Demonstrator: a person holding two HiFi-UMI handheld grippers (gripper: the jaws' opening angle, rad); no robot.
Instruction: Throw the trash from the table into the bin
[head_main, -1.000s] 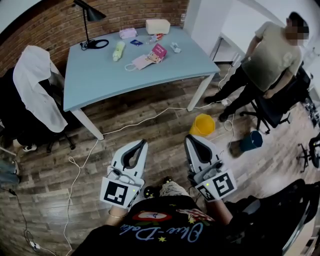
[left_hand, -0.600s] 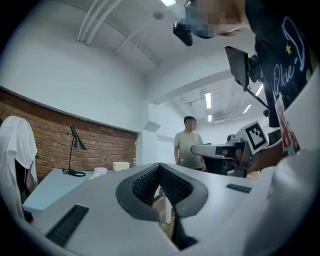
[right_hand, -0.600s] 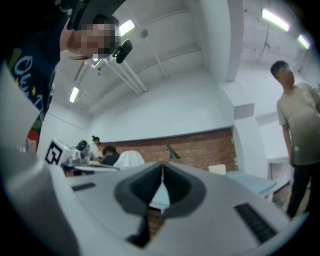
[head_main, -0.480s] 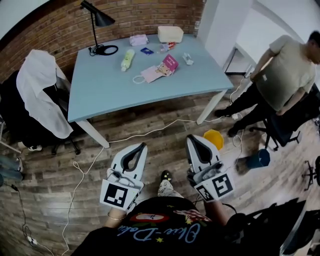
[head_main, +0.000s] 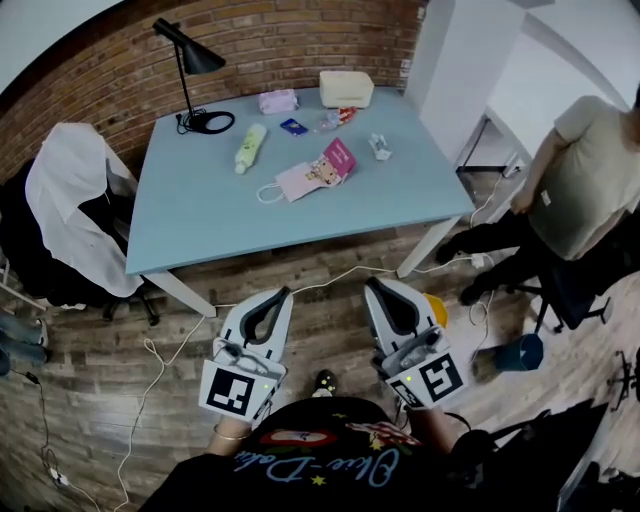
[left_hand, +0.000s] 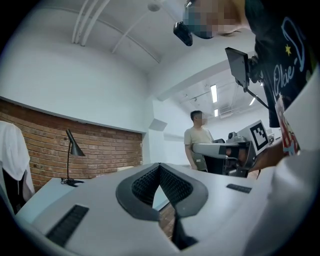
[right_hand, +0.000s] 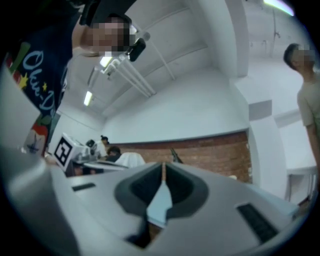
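The table (head_main: 200, 220) looks smooth and matt (floor (head_main: 90, 400) wooden, wall (head_main: 300, 40) rough brick).

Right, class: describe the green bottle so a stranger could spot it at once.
Find the blue table by the brick wall, then the black lamp at its far left corner. Right of the lamp's base lies the bottle, the only long, pale green thing there.

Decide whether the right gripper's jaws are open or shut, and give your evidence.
Shut. In the right gripper view, the right gripper has its two tips meeting along one thin seam, and nothing is caught between them.
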